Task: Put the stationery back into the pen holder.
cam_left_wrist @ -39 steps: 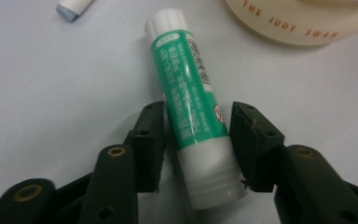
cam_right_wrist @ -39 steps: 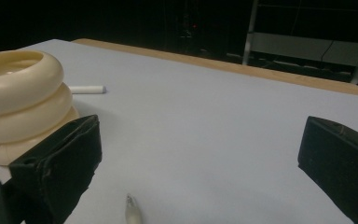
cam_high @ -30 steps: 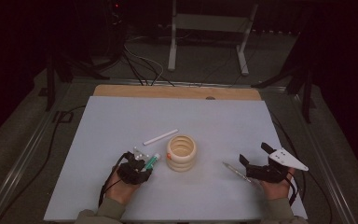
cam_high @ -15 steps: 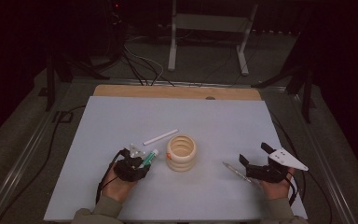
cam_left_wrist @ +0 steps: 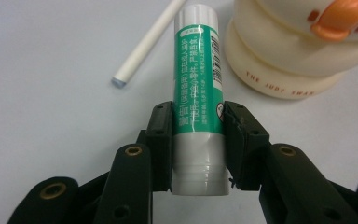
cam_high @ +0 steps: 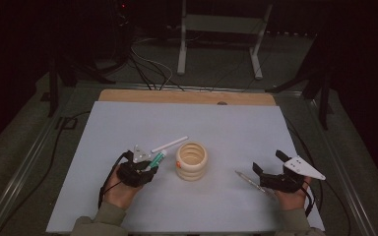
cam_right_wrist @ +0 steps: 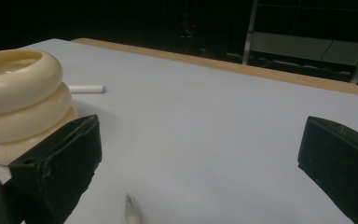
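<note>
The left tongs (cam_left_wrist: pixel 198 140) clamp a green-and-white glue stick (cam_left_wrist: pixel 198 88) by its lower body, both black pads pressed against its sides, with its capped end pointing toward a cream ringed duck-faced pen holder (cam_left_wrist: pixel 303 42) and a white stick (cam_left_wrist: pixel 147 42) lying just beside it on the pale bench (cam_high: pixel 226 128). In the high view the glue stick (cam_high: pixel 156 159) sits left of the holder (cam_high: pixel 191 160). The right tongs (cam_right_wrist: pixel 200 163) stand wide with nothing between them, and a clear pen (cam_right_wrist: pixel 133 210) lies on the bench below them.
</note>
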`<state>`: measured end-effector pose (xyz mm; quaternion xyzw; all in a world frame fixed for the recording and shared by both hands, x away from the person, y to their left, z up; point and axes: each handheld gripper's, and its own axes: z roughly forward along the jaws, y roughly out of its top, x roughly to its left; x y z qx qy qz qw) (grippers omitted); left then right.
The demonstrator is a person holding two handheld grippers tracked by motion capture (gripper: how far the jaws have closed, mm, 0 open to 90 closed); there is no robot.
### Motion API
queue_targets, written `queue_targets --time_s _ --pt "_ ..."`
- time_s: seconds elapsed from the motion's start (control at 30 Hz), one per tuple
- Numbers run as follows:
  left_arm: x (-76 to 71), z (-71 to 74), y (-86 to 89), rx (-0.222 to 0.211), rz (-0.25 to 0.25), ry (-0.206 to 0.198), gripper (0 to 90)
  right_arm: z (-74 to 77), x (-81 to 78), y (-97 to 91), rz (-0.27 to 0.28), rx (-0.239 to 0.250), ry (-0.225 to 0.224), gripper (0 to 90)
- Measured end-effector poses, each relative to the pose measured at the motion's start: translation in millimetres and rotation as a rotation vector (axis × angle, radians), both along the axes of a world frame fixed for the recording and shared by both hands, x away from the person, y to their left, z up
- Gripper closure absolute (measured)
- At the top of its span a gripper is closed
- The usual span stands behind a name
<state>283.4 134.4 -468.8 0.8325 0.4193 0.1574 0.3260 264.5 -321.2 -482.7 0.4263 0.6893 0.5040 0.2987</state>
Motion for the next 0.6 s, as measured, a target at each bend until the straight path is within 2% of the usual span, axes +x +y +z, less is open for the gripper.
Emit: queue_targets --time_s 0.13,0.4,0.6 --pt "1.7 7.3 2.4 -0.012 -0.015 -0.024 66.3 -0.1 0.1 0.0 0.0 0.001 0.001 0.0" --pt "7.2 26.4 2.6 -0.03 -0.097 -0.086 66.3 -0.2 0.2 0.2 0.001 -0.001 0.001 0.0" --pt "13.1 37.2 1.0 -0.038 -0.15 -0.101 66.3 -0.2 0.2 -0.1 0.001 -0.001 0.003 0.0"
